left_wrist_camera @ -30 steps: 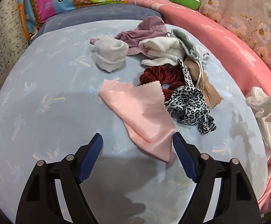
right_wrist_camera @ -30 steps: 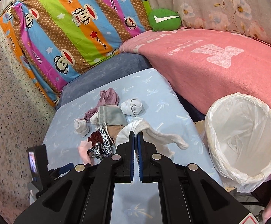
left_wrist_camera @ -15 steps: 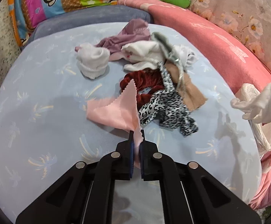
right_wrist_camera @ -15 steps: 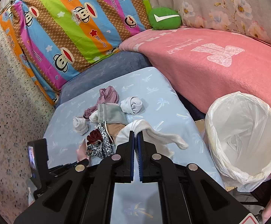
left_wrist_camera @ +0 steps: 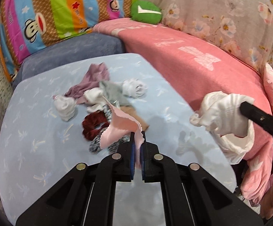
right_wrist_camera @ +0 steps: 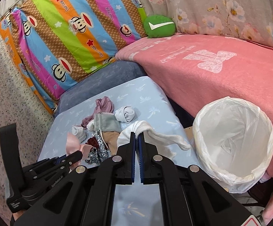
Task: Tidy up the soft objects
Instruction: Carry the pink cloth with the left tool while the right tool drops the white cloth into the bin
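Pink cloth [left_wrist_camera: 121, 130] pinched in left claw [left_wrist_camera: 138, 143], raised above table [left_wrist_camera: 33, 150].

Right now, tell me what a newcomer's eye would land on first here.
The left gripper pinches a pink cloth lifted above the heap of socks and scrunchies on the pale blue table. The right gripper clamps a white sock, beside a white-lined bin against the pink blanket.

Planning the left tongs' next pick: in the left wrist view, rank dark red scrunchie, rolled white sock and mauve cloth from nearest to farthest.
1. Dark red scrunchie, just left of the left tongs.
2. Rolled white sock, mid-table, ahead.
3. Mauve cloth, far end, left.
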`<state>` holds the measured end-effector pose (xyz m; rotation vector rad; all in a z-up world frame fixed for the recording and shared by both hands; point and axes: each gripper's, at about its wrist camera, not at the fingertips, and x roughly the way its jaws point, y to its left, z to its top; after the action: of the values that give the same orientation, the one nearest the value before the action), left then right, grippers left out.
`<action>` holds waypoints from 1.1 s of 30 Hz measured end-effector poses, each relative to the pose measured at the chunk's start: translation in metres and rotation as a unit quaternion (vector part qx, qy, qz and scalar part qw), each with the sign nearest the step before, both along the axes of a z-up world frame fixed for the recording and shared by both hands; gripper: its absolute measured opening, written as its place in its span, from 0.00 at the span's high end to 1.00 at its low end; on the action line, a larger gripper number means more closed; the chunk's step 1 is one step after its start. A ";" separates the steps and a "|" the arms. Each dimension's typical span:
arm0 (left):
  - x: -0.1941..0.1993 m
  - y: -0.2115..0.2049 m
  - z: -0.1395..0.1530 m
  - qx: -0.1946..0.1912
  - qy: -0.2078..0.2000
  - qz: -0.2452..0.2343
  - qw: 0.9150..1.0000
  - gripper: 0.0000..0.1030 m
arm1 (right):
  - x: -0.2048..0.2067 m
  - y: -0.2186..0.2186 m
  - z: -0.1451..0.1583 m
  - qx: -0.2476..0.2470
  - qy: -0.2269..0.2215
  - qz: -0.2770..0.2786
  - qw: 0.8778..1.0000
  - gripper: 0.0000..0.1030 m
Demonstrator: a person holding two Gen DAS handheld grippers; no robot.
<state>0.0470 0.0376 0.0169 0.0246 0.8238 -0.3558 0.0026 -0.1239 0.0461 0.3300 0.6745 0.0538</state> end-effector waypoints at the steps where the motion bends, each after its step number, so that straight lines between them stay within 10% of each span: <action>1: 0.000 -0.006 0.003 0.000 -0.003 -0.007 1.000 0.96 | -0.002 -0.003 0.000 0.000 -0.001 -0.002 1.000 0.95; 33: 0.000 -0.214 0.003 -0.014 0.011 -0.237 0.971 0.94 | -0.030 -0.171 -0.039 0.020 0.026 -0.164 0.986 0.90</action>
<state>0.0472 -0.1767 0.0194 0.1936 0.8314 -0.8193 -0.0274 -0.2952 0.0075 0.4796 0.6642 -0.2558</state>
